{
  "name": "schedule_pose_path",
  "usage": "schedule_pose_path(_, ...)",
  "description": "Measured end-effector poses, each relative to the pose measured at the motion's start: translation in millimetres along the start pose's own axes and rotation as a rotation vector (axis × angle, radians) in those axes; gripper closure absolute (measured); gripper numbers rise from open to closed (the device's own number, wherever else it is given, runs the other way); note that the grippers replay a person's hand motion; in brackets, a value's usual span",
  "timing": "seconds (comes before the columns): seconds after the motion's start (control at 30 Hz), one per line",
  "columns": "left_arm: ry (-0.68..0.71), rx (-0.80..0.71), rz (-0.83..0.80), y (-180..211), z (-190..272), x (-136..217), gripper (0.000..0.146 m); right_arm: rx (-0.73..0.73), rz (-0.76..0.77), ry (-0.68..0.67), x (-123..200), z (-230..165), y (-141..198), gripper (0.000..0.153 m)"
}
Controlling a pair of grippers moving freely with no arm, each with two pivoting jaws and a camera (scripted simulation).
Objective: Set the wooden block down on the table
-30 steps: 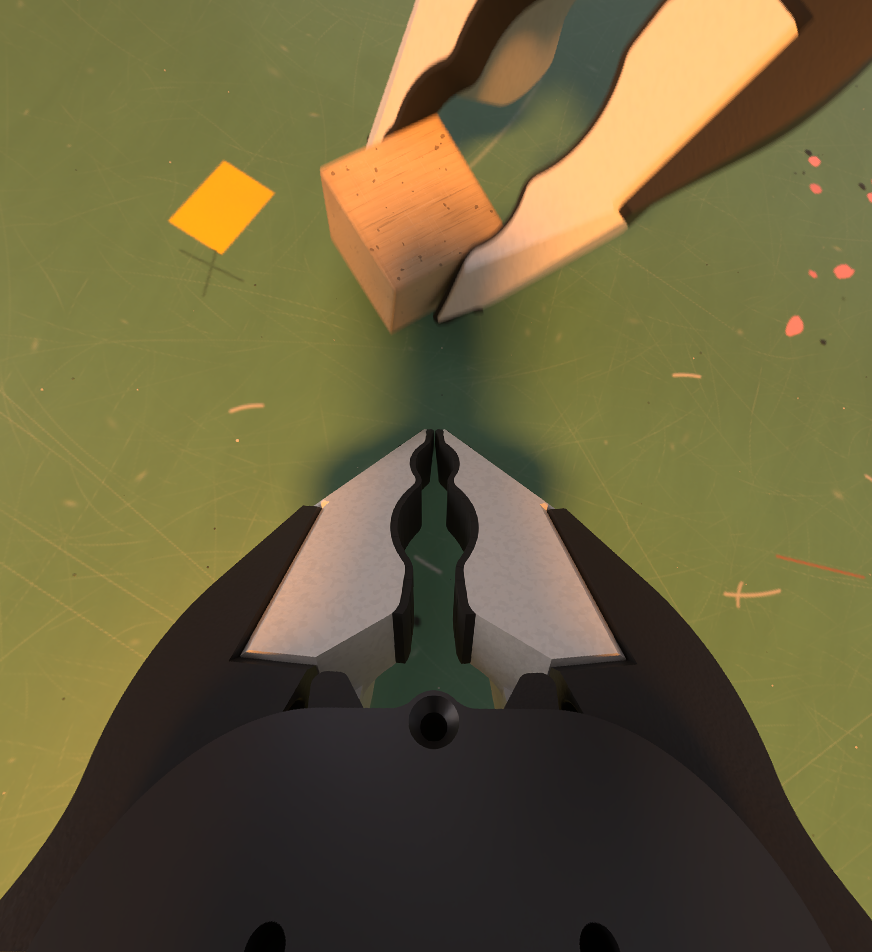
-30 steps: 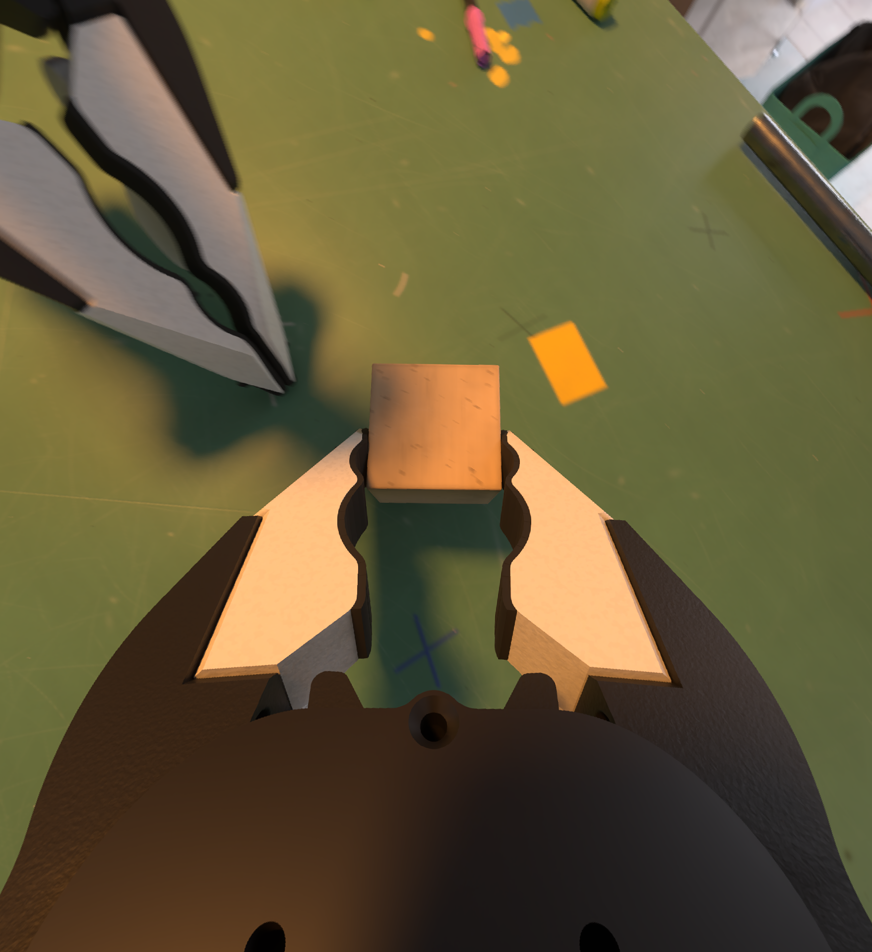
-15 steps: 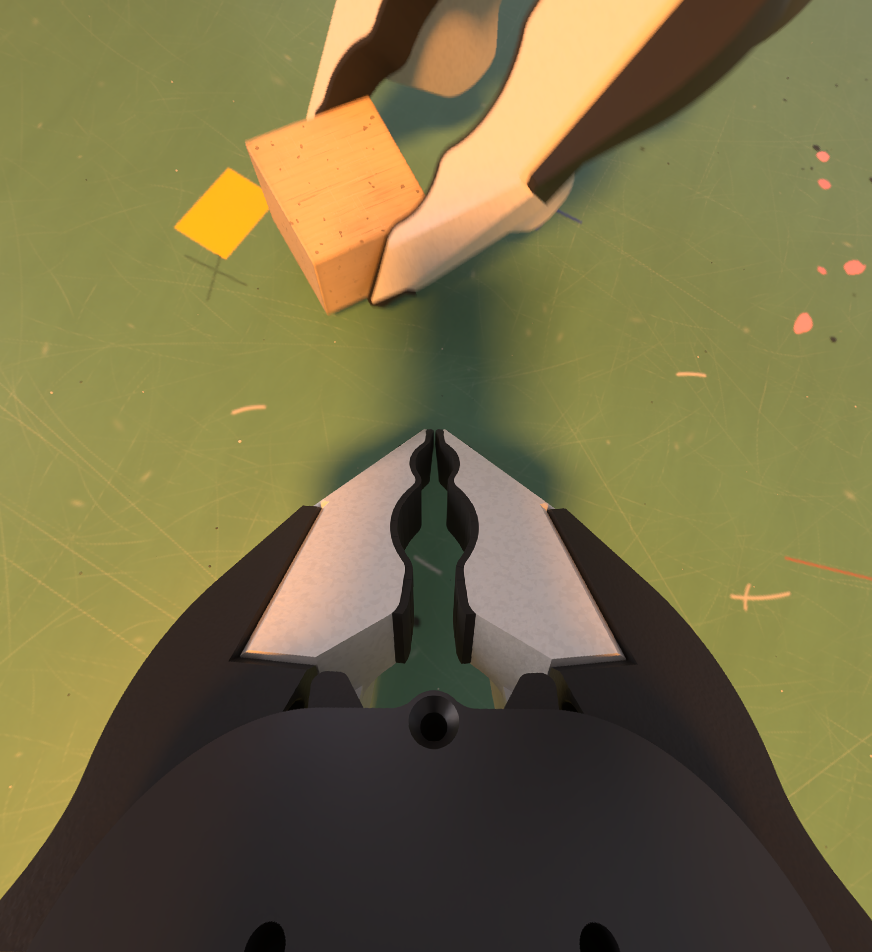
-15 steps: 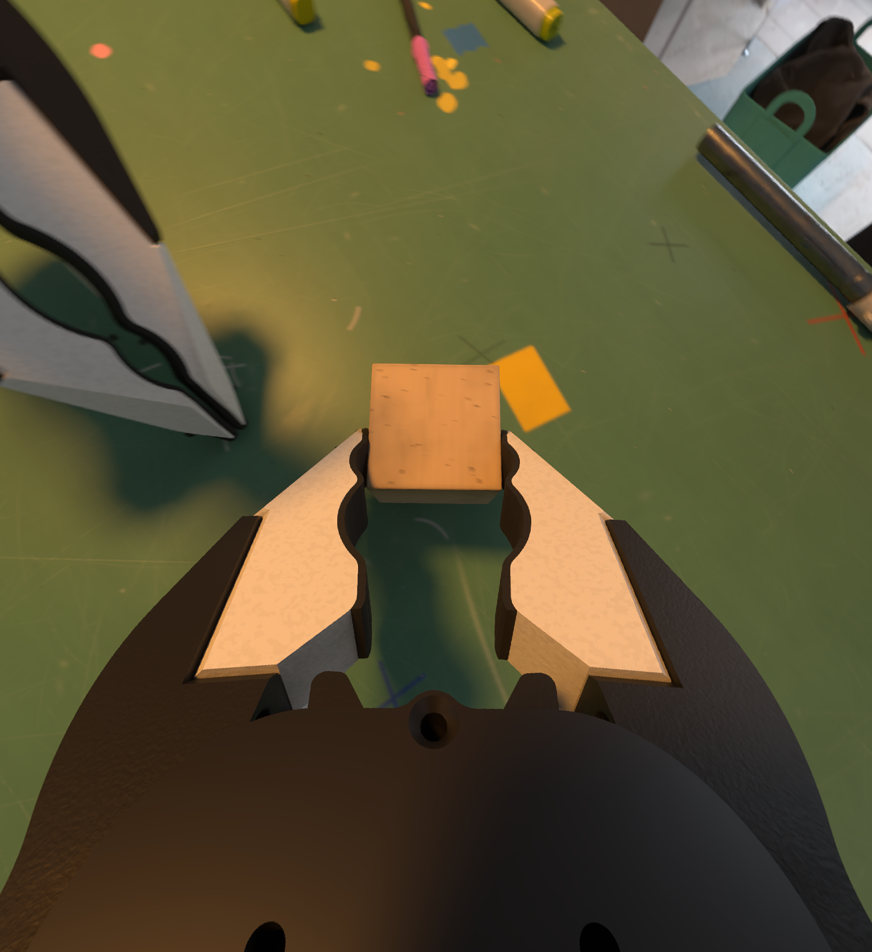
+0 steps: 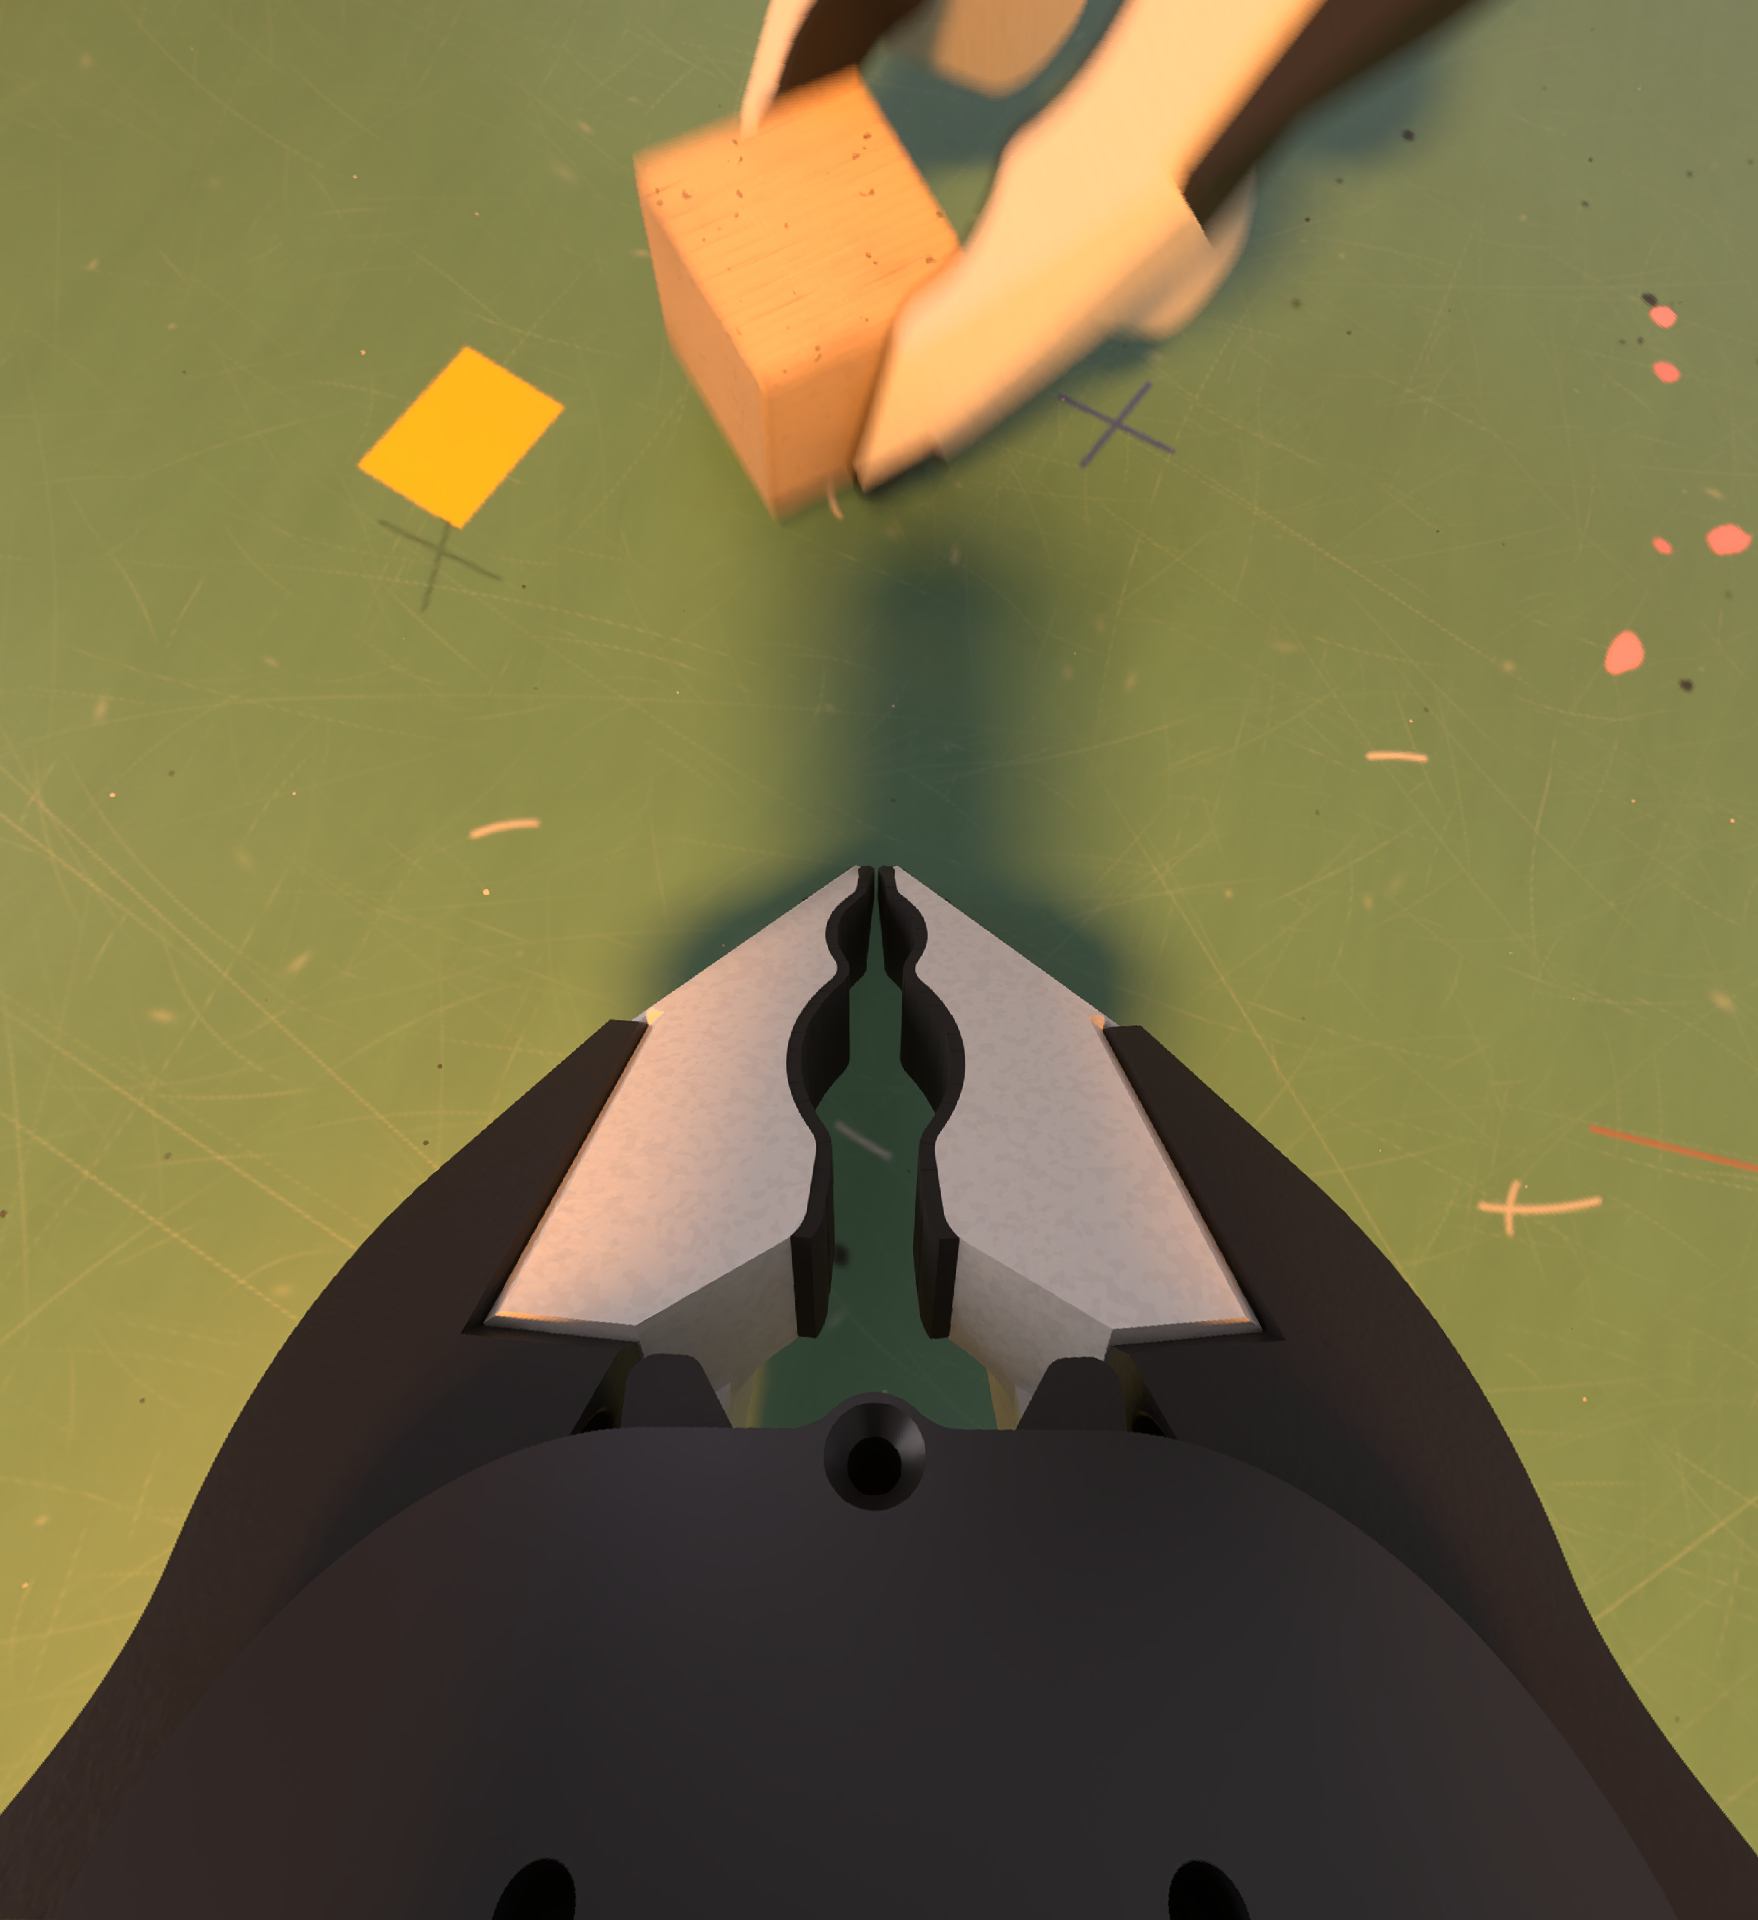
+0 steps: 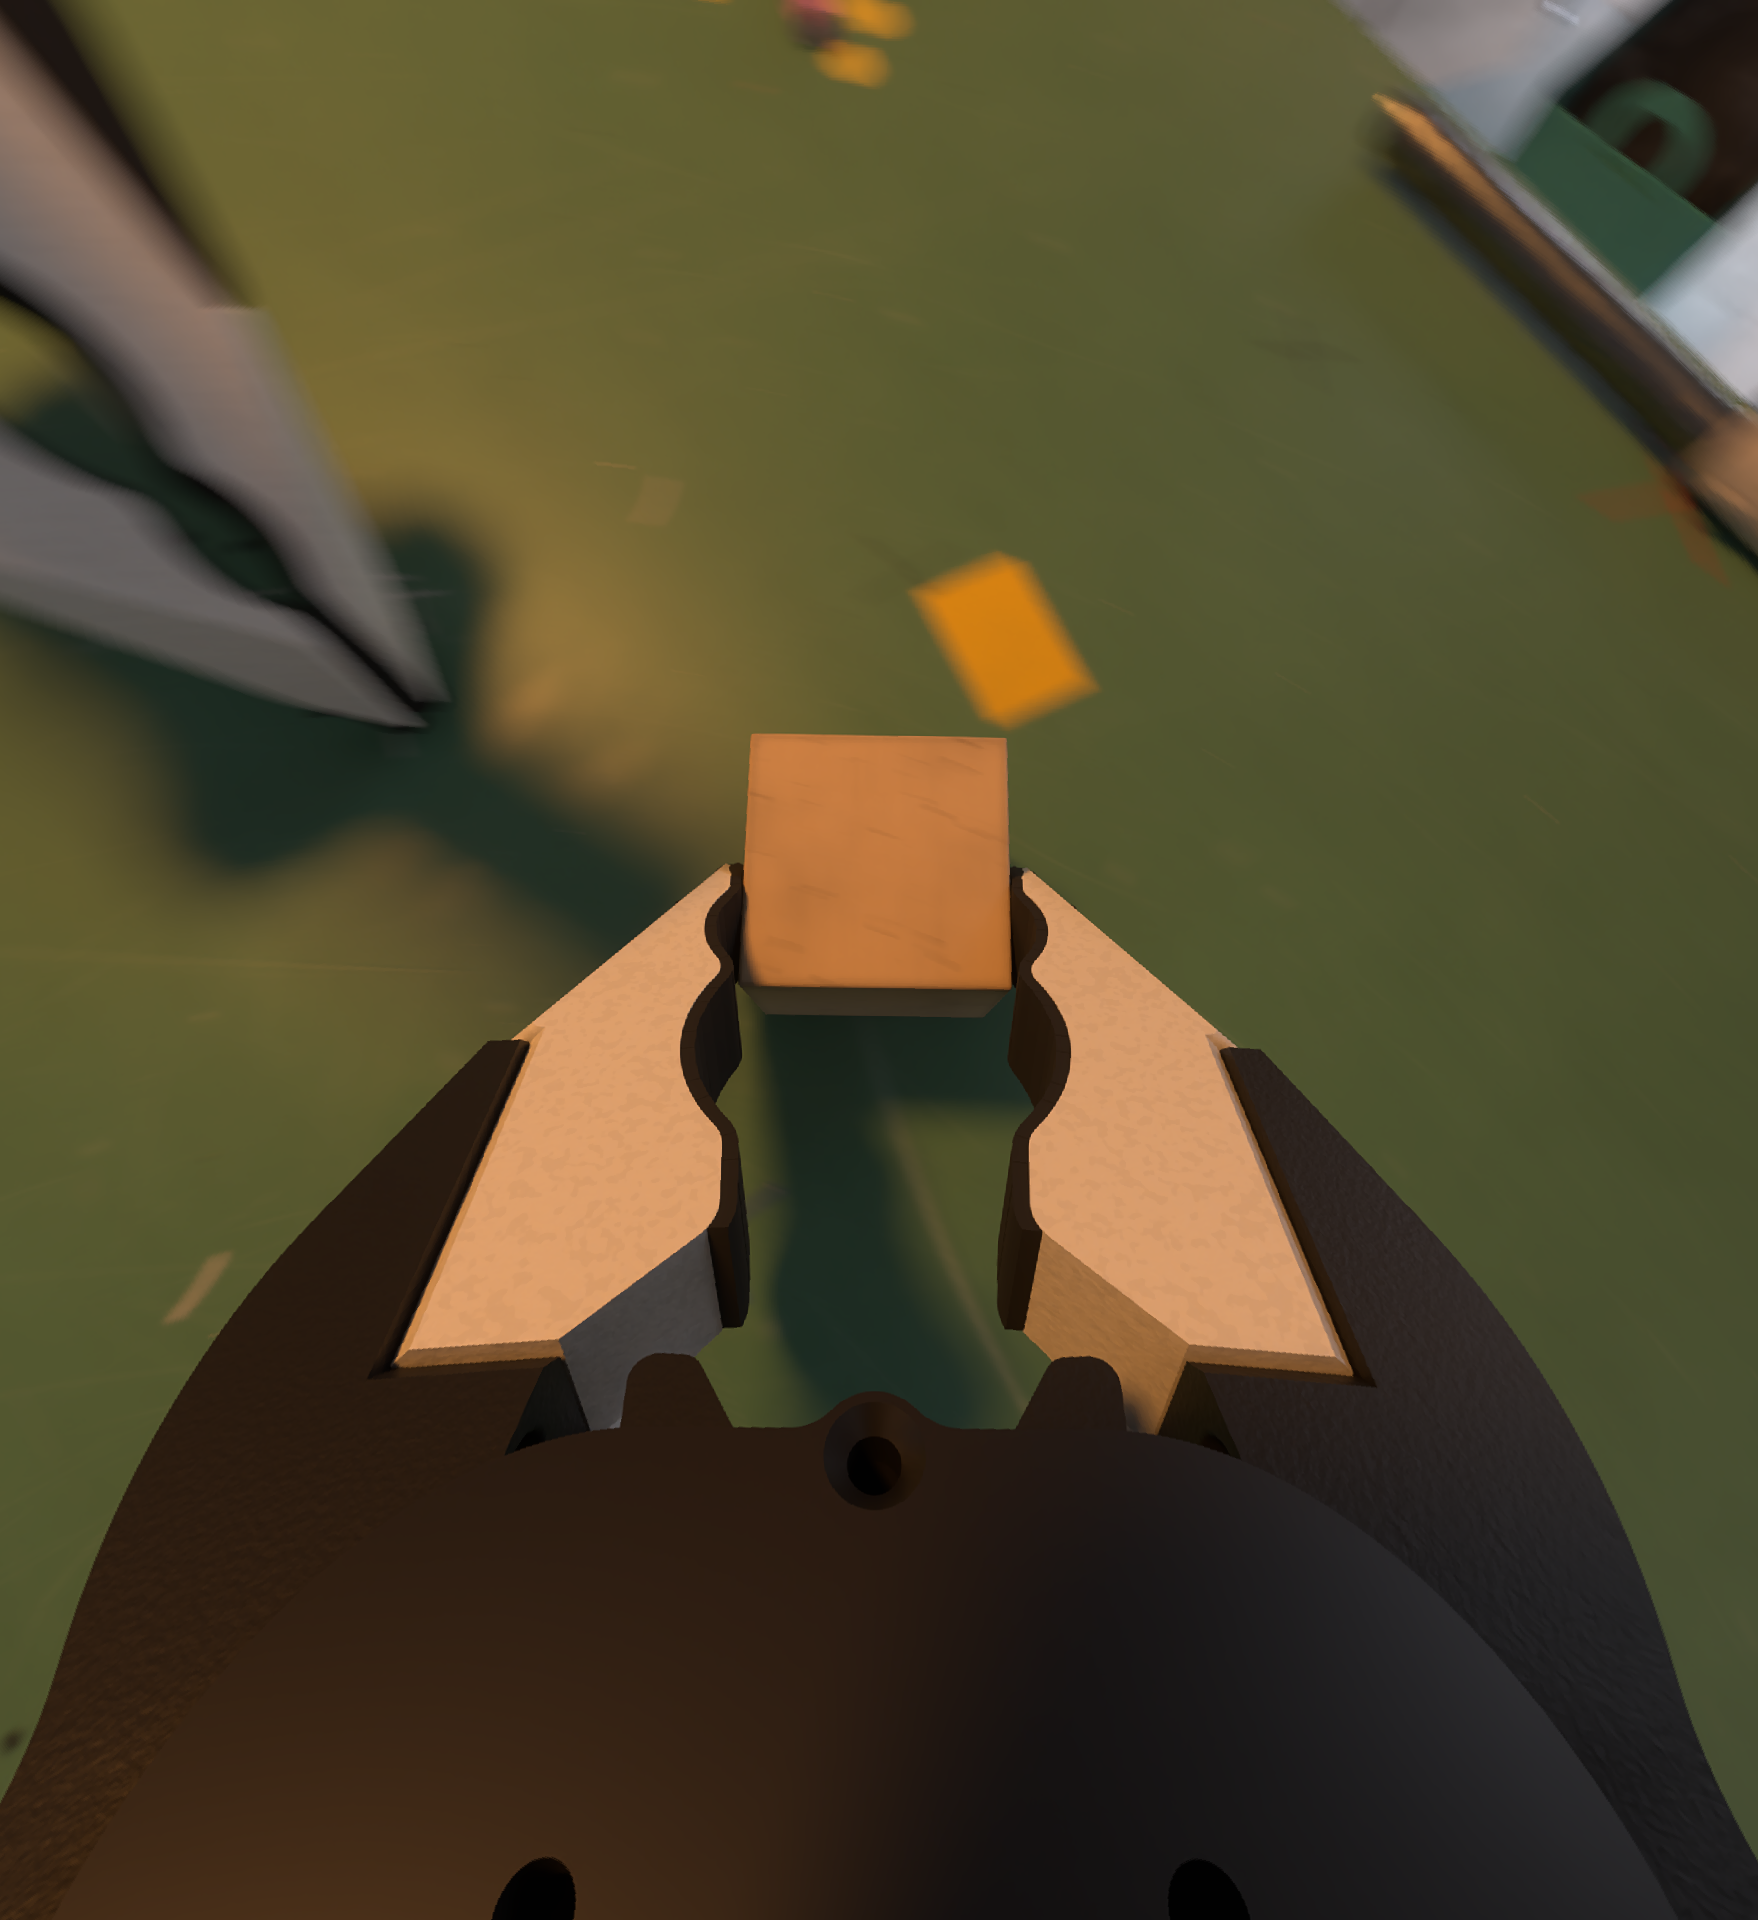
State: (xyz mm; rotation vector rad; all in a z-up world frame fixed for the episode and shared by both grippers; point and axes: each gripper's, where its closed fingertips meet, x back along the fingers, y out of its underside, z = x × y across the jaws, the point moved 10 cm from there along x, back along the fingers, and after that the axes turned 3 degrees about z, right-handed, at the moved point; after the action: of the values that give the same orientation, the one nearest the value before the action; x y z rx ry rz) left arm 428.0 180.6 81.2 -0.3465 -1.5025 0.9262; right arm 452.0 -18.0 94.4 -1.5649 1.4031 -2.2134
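Note:
The wooden block (image 6: 875,862), a light brown cube, sits between the fingertips of my right gripper (image 6: 875,889), which is shut on it. In the left wrist view the block (image 5: 792,281) is tilted and low over the green table (image 5: 231,935); I cannot tell whether it touches. One of the right gripper's fingers (image 5: 1031,301) shows beside it. My left gripper (image 5: 875,873) is shut and empty, nearer than the block and apart from it. It also shows, blurred, in the right wrist view (image 6: 407,712).
An orange rectangle (image 5: 459,436) lies flat on the table left of the block, also in the right wrist view (image 6: 1005,639). A metal bar (image 6: 1581,312) runs along the table's right edge, with a green bag (image 6: 1633,145) beyond. Pink spots (image 5: 1727,540) mark the table.
The right gripper has carried the block to the right, away from the orange rectangle, and is still moving, since its view is blurred. The left gripper has not moved.

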Motion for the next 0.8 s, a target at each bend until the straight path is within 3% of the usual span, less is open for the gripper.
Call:
schedule_pose_path(0.07,-0.001,-0.003,-0.002,0,0,0,0.145,-0.115,-0.003,0.109,6,25,8,0.103)
schedule_pose_path(0.13,-0.001,-0.005,-0.001,0,0,0,0.145,-0.137,0.011,0.143,4,23,7,0.103)
schedule_pose_path(0.23,0.006,0.003,0.002,0,-1,0,0.146,-0.022,0.046,0.014,-5,-11,-2,0.103)
schedule_pose_path(0.3,0.006,0.003,0.003,0,0,0,0.146,0.004,0.029,-0.010,-1,-10,0,0.103)
schedule_pose_path(0.47,-0.004,-0.008,0.001,0,1,0,0.145,-0.263,0.001,0.265,38,66,45,0.103)
schedule_pose_path(0.57,0.004,-0.009,0.001,0,1,-1,0.145,-0.304,0.012,0.323,41,69,50,0.103)
schedule_pose_path(0.73,0.005,-0.006,0.003,0,1,-1,0.146,-0.082,0.074,0.040,7,2,15,0.103)
schedule_pose_path(0.8,0.003,-0.006,0.005,0,1,-1,0.146,-0.031,0.039,0.024,8,1,12,0.103)
